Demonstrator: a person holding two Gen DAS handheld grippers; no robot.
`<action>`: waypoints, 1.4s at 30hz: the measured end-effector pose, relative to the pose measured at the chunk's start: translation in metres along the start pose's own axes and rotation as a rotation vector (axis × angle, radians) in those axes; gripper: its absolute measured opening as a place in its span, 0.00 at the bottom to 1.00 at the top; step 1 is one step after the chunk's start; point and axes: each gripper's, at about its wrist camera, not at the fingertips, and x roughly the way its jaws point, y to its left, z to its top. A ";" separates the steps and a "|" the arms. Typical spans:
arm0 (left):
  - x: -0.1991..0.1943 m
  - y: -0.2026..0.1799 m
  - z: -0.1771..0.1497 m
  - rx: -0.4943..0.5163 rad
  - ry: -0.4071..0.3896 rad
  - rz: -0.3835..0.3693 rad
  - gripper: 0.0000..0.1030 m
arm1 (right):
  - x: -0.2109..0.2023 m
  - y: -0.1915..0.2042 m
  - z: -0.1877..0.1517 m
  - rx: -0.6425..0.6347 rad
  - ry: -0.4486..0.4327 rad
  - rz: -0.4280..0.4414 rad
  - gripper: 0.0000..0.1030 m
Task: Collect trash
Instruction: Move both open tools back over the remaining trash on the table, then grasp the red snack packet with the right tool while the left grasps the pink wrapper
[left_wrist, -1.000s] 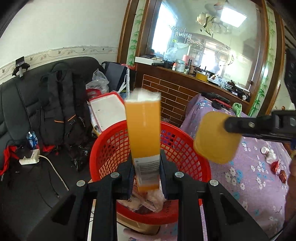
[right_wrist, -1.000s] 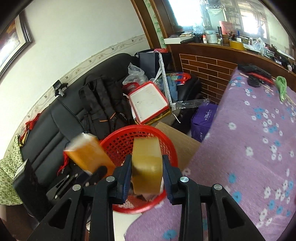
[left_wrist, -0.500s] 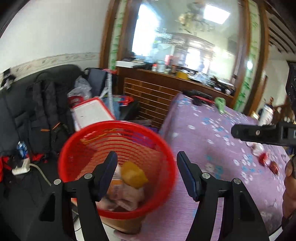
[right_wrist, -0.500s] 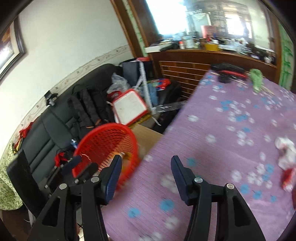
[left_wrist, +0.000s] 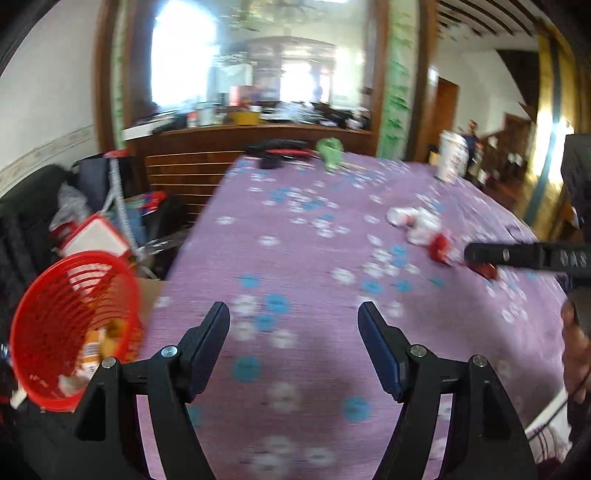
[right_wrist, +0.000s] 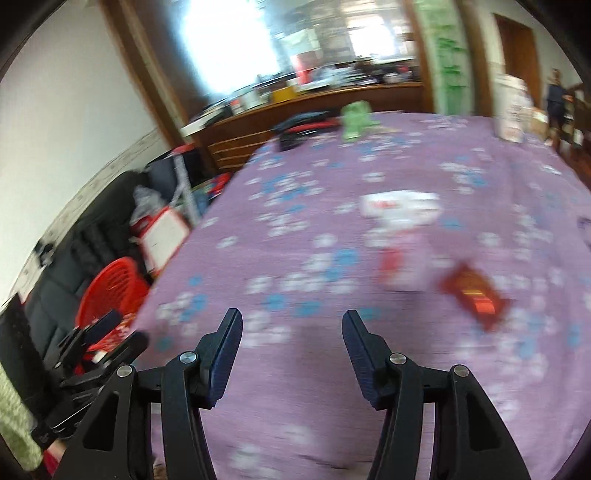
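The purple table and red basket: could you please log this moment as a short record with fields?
left tool: open, empty, over the table
right tool: open, empty, over the table
both tools: jaws have just been opening
red basket: beside the table's left edge, orange and yellow trash inside
purple table: flowered cloth
trash left: white wrappers, red packet

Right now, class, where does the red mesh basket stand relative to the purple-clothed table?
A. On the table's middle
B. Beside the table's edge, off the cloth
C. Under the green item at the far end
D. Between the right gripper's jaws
B: the red mesh basket stands past the edge of the purple-clothed table, with trash inside it.
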 end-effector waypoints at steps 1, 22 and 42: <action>0.001 -0.011 0.000 0.020 0.007 -0.013 0.70 | -0.003 -0.014 0.002 0.004 -0.003 -0.030 0.59; 0.051 -0.121 0.034 0.132 0.140 -0.131 0.72 | 0.056 -0.109 0.001 -0.084 0.068 -0.128 0.37; 0.162 -0.206 0.070 0.160 0.227 -0.081 0.71 | 0.022 -0.159 0.002 0.168 -0.086 -0.086 0.36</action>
